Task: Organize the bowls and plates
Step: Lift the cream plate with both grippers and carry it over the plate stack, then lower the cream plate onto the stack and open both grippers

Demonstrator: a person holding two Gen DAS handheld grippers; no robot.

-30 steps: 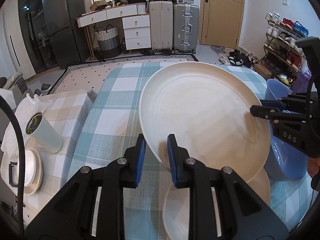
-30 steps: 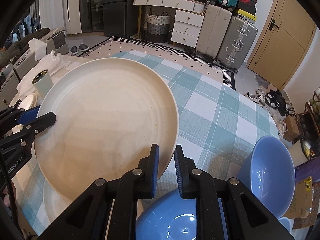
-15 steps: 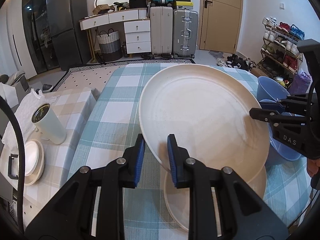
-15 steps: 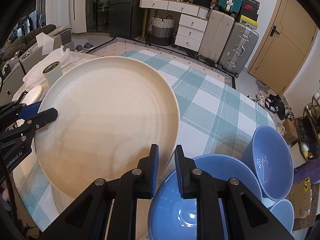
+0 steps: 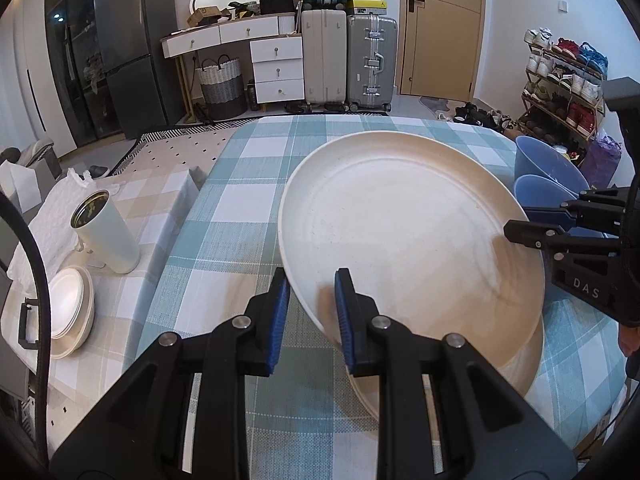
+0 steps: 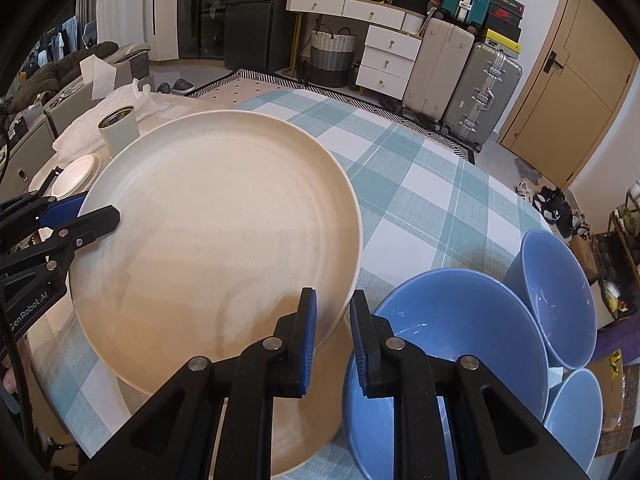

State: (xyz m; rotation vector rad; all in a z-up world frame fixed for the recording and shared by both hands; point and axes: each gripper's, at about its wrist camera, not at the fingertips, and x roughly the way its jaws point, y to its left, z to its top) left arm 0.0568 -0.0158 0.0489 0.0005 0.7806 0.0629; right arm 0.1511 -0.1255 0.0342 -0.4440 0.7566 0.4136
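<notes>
A large cream plate (image 5: 412,240) (image 6: 216,236) is held level above a second cream plate (image 5: 524,364) (image 6: 312,420) that lies on the checked tablecloth. My left gripper (image 5: 310,312) is shut on the plate's left rim. My right gripper (image 6: 333,332) is shut on its right rim. Each gripper shows at the opposite edge in the other view. Three blue bowls (image 6: 452,344) stand close to the right of the plates; two of them show in the left wrist view (image 5: 548,164).
A white tumbler (image 5: 106,232) and a stack of small white plates (image 5: 70,312) stand on the beige-checked side table at the left. The teal-checked table (image 5: 256,184) stretches away ahead. Suitcases, drawers and a shoe rack stand on the floor beyond.
Both grippers have lifted the large plate a little higher above the lower plate. The bowls and the lower plate show more fully below.
</notes>
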